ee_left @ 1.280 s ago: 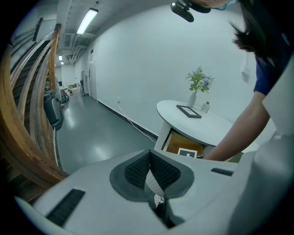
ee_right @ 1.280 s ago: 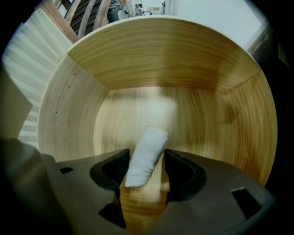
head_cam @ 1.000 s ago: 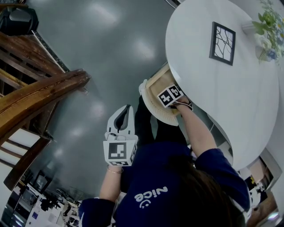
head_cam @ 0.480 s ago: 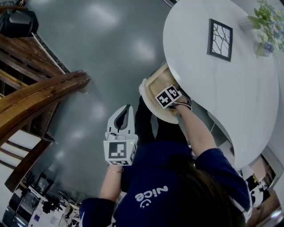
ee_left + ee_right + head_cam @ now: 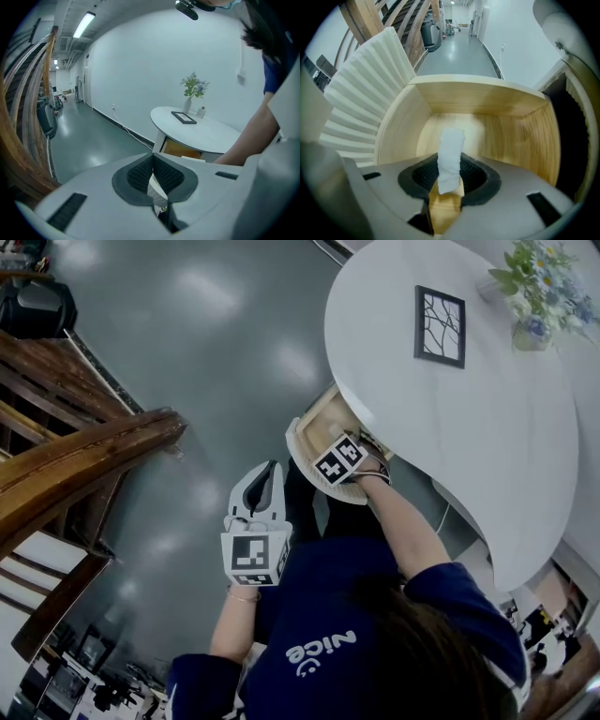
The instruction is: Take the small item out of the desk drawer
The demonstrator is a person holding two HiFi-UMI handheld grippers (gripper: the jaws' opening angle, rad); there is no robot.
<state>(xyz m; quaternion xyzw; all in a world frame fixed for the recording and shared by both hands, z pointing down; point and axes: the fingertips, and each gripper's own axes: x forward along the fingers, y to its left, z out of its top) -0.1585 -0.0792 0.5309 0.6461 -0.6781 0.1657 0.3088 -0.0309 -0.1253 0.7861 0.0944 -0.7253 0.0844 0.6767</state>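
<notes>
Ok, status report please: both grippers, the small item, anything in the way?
Left gripper shut, empty. Right gripper, jaws just closed, shut on the white item over the open drawer. Nothing seen blocking the way out.

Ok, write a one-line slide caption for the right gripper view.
Right gripper, its jaws just closed on the small white item, holds it over the open wooden drawer.

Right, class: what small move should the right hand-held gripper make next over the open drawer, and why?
Probably a straight lift. The right hand-held gripper has just been closing its jaws, and they now pinch the small white item within the walls of the wooden drawer. Rising should carry it clear of them.
</notes>
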